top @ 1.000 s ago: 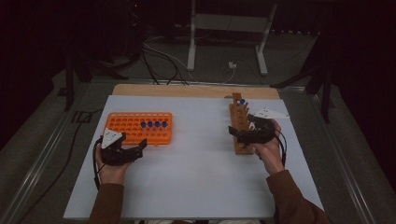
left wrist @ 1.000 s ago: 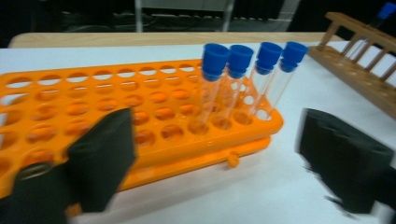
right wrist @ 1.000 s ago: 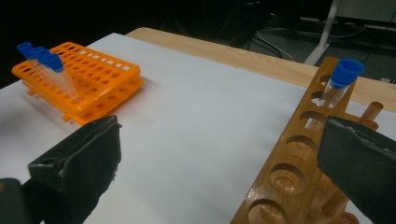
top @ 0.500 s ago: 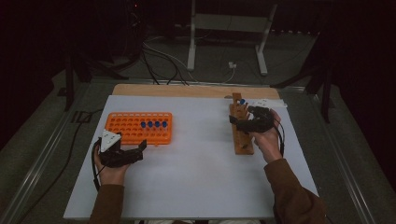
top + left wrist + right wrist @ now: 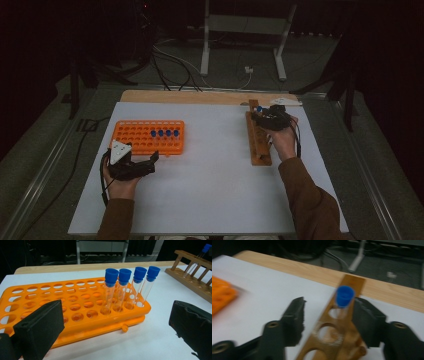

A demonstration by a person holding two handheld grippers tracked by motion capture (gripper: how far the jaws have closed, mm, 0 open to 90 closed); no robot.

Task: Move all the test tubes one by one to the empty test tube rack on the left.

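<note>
High view: the left gripper (image 5: 150, 162) rests on the white table (image 5: 210, 190) just in front of the orange rack (image 5: 148, 136), jaws spread and holding nothing. The right gripper (image 5: 260, 119) sits over the far end of the wooden rack (image 5: 259, 141).

Left gripper view: four blue-capped tubes (image 5: 130, 287) stand upright side by side in the orange rack's right end, beyond the wide-open jaws; the wooden rack lies well apart at upper right.

Right gripper view: one blue-capped tube (image 5: 344, 299) stands in the wooden rack's end hole, between the jaws. These have just been closing; the right pad is at the tube, the left pad apart from it.
</note>
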